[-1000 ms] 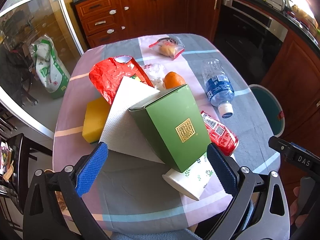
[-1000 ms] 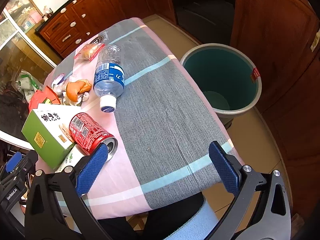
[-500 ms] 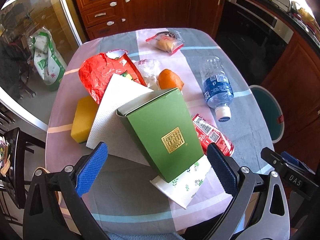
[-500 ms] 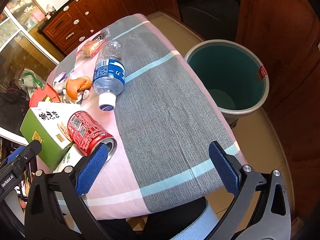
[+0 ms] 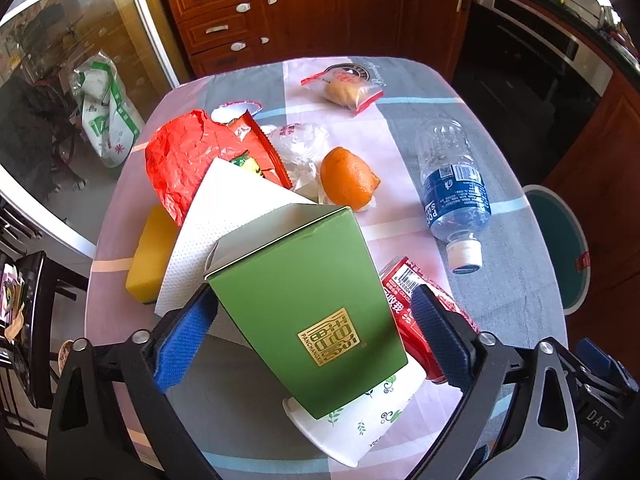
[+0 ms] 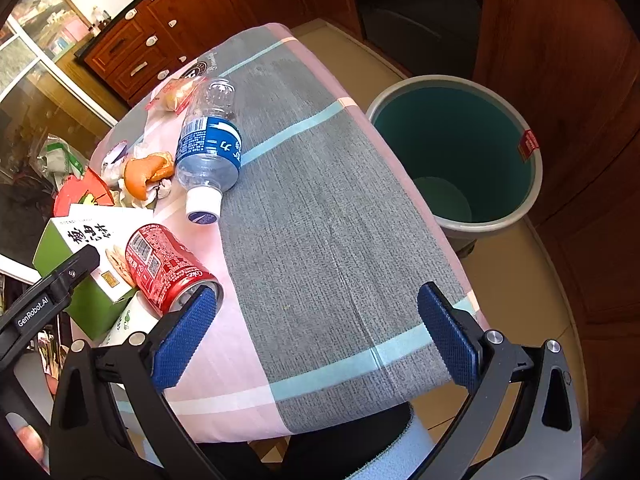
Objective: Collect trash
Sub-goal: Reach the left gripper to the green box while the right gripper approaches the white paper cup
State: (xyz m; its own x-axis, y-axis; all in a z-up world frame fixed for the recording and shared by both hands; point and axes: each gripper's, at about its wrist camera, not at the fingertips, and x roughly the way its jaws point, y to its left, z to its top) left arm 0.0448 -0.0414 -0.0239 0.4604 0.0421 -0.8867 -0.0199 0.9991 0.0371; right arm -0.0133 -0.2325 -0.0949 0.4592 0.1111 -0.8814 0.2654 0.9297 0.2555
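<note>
A green box [image 5: 308, 304] lies tilted on a paper cup [image 5: 360, 424] near the table's front edge. My left gripper [image 5: 312, 340] is open, its pads on either side of the box without touching it. A red soda can [image 6: 168, 268] lies beside the box, and a plastic bottle [image 6: 210, 148] lies further back. My right gripper [image 6: 316, 336] is open and empty over the table's front right part, its left pad next to the can. A teal trash bin [image 6: 456, 152] stands on the floor right of the table.
A white napkin [image 5: 224, 224], a yellow sponge [image 5: 150, 256], a red wrapper [image 5: 188, 160], orange peel [image 5: 348, 180] and a bagged bun [image 5: 346, 88] lie on the checked tablecloth [image 6: 320, 220]. Wooden cabinets and an oven stand behind.
My left gripper has moved forward and down, so the green box now sits between its pads. My right gripper has shifted slightly forward over the table.
</note>
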